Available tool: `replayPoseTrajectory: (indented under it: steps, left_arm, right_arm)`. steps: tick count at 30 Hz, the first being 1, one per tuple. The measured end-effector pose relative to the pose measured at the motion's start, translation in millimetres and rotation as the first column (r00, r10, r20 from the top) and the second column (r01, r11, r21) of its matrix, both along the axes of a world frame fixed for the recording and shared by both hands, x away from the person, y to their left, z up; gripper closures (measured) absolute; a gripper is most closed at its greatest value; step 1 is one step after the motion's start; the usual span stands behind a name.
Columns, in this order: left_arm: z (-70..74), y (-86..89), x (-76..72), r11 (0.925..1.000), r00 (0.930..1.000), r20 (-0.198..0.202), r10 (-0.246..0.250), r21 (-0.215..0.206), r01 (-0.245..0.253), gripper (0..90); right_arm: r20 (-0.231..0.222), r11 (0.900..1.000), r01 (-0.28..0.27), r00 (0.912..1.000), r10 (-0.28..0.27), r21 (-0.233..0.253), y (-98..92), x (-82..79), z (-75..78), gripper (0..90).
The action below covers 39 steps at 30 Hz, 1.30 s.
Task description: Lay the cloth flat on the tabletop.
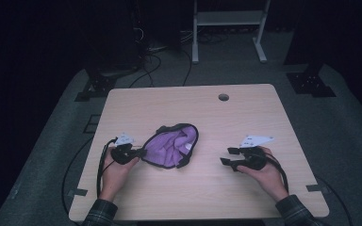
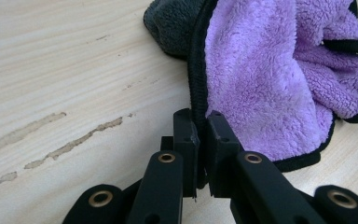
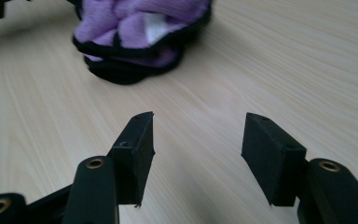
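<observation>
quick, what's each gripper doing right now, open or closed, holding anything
Left gripper: closed, pinching the black-trimmed edge of the purple cloth.
Right gripper: open, holding nothing, jaws apart over the table, short of the cloth.

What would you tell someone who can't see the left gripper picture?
The left gripper has its two black jaws pinched shut on the black-trimmed edge of a fluffy purple cloth. The cloth lies crumpled on a pale wooden table, with a grey side showing at the top.
</observation>
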<state>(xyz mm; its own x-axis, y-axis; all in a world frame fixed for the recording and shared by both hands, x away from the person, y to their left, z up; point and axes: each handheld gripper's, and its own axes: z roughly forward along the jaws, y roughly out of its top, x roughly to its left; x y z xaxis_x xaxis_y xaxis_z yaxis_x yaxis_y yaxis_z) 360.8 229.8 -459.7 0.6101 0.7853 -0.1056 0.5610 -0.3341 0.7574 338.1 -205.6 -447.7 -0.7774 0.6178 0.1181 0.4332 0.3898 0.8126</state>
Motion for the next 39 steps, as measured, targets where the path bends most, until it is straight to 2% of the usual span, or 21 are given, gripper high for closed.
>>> replayPoseTrajectory:
  steps: [4,6,7,9,15,21,23,26,31,36,39]
  left_arm:
    - [-0.3,0.1,-0.3,1.0000,1.0000,-0.002,0.002,-0.003,-0.002,83.6]
    - [-1.0,-0.2,-0.4,1.0000,1.0000,-0.005,0.003,-0.006,-0.003,83.3]
    - [-1.4,0.1,-0.3,1.0000,1.0000,-0.004,0.000,-0.006,0.000,83.1]
    - [-1.8,0.0,-0.4,0.9999,1.0000,-0.005,0.000,-0.011,0.000,83.1]
    - [-1.5,0.1,-0.7,1.0000,0.9999,-0.009,-0.004,-0.008,0.004,83.5]
    - [-2.1,-0.5,-0.6,0.9999,0.9999,-0.015,-0.009,-0.006,0.009,83.3]
    - [-2.3,-0.8,-0.7,0.9999,0.9998,-0.014,-0.011,-0.005,0.011,83.2]
    - [-3.0,-1.5,-0.6,0.9999,0.9998,-0.014,-0.010,-0.007,0.010,83.2]
    - [-3.7,-1.8,-0.2,0.9999,0.9997,-0.022,-0.012,-0.001,0.012,83.1]
    - [-3.5,-1.9,-0.3,0.9999,0.9997,-0.021,-0.015,0.004,0.015,83.0]
    - [-3.5,-1.3,-0.2,0.9999,0.9997,-0.021,-0.015,0.003,0.016,83.2]
  right_arm:
    - [0.004,0.998,-0.062,0.9981,0.062,0.017,31.1,3.9,-0.8,42.4]
    - [0.004,0.996,-0.093,0.9956,0.093,0.010,45.7,5.6,-2.1,42.4]
    - [0.011,0.994,-0.113,0.9935,0.113,0.008,58.9,7.3,-2.0,43.0]
    - [0.018,0.992,-0.129,0.9915,0.129,0.005,64.6,9.2,-2.2,43.0]
    - [0.008,0.990,-0.141,0.9901,0.140,0.031,92.8,18.8,-8.1,44.1]
    - [0.014,0.988,-0.152,0.9883,0.152,0.011,116.2,29.1,-11.9,43.5]
    - [0.003,0.988,-0.155,0.9878,0.155,0.001,122.1,32.2,-15.2,45.3]
    - [0.000,0.988,-0.152,0.9884,0.152,-0.023,127.1,35.7,-20.2,53.6]
    - [-0.026,0.990,-0.141,0.9896,0.141,-0.003,124.3,38.1,-19.9,64.8]
    - [-0.052,0.992,-0.128,0.9903,0.129,0.016,119.0,39.4,-16.8,71.3]
    - [-0.048,0.992,-0.128,0.9906,0.128,0.007,114.3,40.6,-13.7,72.2]
